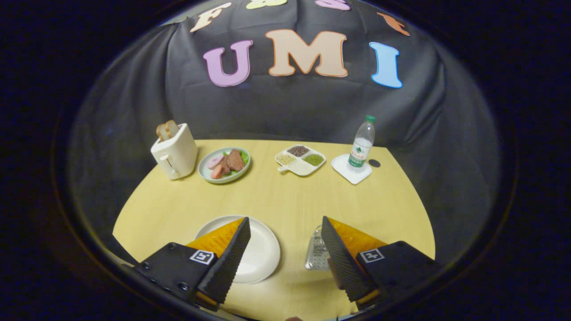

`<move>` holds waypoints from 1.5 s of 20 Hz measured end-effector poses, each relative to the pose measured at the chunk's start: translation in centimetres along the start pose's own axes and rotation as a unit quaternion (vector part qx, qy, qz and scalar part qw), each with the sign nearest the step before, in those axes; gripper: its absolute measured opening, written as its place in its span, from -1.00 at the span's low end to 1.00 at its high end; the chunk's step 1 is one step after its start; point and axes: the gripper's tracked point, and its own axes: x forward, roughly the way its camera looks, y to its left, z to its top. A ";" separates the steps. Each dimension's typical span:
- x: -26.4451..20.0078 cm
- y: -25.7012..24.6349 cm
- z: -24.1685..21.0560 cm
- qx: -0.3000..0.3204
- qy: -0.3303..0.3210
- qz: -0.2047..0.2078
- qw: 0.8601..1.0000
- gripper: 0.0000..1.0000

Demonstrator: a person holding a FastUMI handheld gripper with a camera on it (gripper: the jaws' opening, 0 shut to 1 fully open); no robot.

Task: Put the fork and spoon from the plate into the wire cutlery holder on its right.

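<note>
A white plate (261,254) lies on the yellow table just under my left finger, which covers its left part; the part that shows is bare. The wire cutlery holder (316,252) stands to the plate's right, half hidden behind my right finger. My gripper (285,220) hovers above both with its fingers wide apart and nothing between them. I cannot make out a fork or spoon; whatever is inside the holder is too small to tell.
Along the table's far edge stand a white toaster (175,151) with bread, a green plate of food (224,165), a divided dish of grains (301,159), and a water bottle (362,142) on a white coaster (351,169).
</note>
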 end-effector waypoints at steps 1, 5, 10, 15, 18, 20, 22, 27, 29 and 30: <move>-0.1 0.9 0.2 0.003 -0.012 0.005 1.000 1.00; 0.5 3.7 -0.6 -0.009 -0.029 0.017 0.999 1.00; 1.5 7.2 -2.7 -0.021 -0.013 0.043 0.999 1.00; 2.8 8.8 -3.9 -0.039 -0.004 0.055 0.998 1.00; 3.6 9.9 -5.5 -0.044 0.015 0.064 0.997 1.00; 4.1 10.6 -7.1 -0.049 0.030 0.070 0.996 1.00; 4.6 11.2 -8.4 -0.050 0.045 0.074 0.995 1.00; 5.7 11.8 -11.0 -0.065 0.073 0.075 0.992 1.00; 6.0 11.9 -11.9 -0.067 0.083 0.073 0.992 1.00; 6.2 11.9 -12.3 -0.067 0.089 0.072 0.991 1.00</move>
